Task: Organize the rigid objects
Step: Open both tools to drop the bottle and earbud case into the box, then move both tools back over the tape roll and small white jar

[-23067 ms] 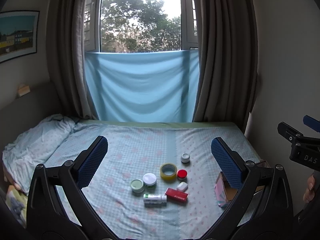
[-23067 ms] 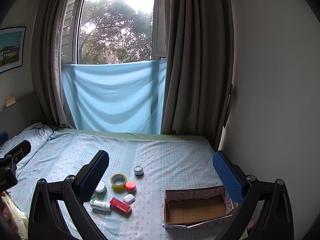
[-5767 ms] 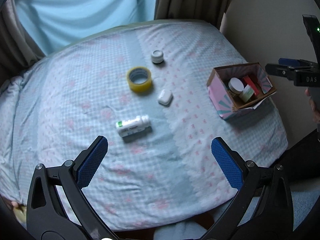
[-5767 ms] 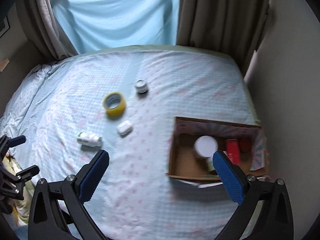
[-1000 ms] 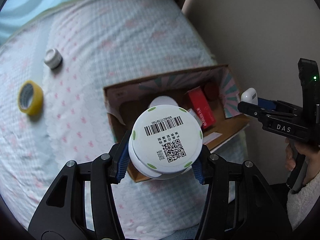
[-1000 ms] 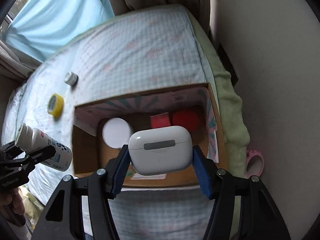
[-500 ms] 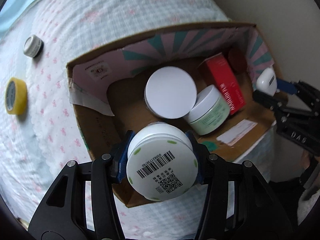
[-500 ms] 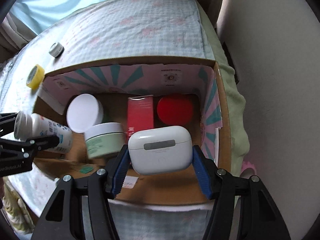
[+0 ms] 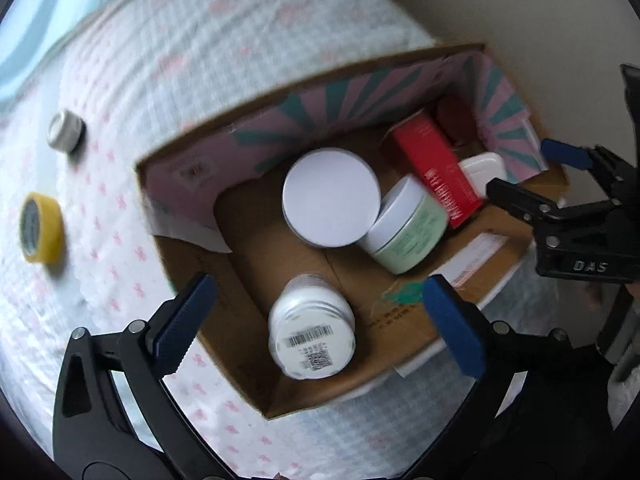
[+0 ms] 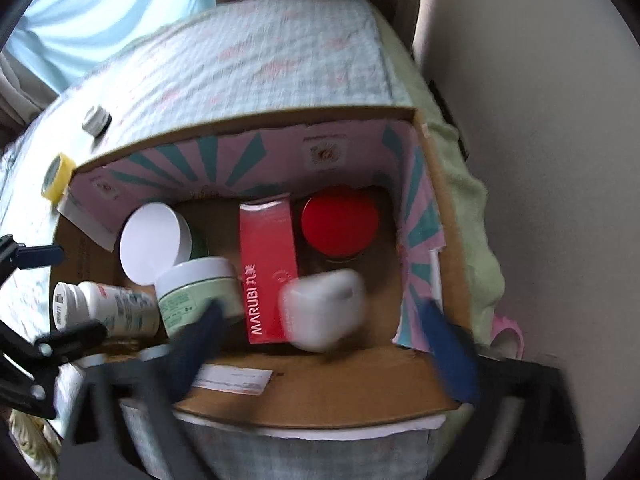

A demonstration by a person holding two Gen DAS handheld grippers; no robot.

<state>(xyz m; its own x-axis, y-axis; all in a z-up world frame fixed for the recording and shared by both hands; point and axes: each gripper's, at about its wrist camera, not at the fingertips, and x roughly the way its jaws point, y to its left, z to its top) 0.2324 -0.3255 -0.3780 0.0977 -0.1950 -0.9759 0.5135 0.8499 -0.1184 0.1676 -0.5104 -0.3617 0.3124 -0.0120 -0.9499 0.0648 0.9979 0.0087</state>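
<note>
The cardboard box (image 9: pixel 192 248) with a pink and teal lining (image 10: pixel 248 152) sits on the bed. My left gripper (image 9: pixel 316 314) is open above its near left corner, and the white pill bottle (image 9: pixel 312 332) lies free in the box below it. My right gripper (image 10: pixel 320 336) is open, and the white earbud case (image 10: pixel 324 308), blurred, lies loose between its fingers, over the box floor. The box also holds a white-lidded jar (image 9: pixel 331 197), a green jar (image 9: pixel 408 226), a red carton (image 10: pixel 268 264) and a red-lidded jar (image 10: pixel 340 222).
A yellow tape roll (image 9: pixel 40 228) and a small white jar (image 9: pixel 64 132) lie on the checked bed sheet (image 9: pixel 200 60) left of the box. A wall (image 10: pixel 540 160) stands close on the right. A pink object (image 10: pixel 508 340) lies beside the bed.
Both grippers have opened. The pill bottle has left my left gripper and lies in the box. The earbud case has left my right gripper over the box floor.
</note>
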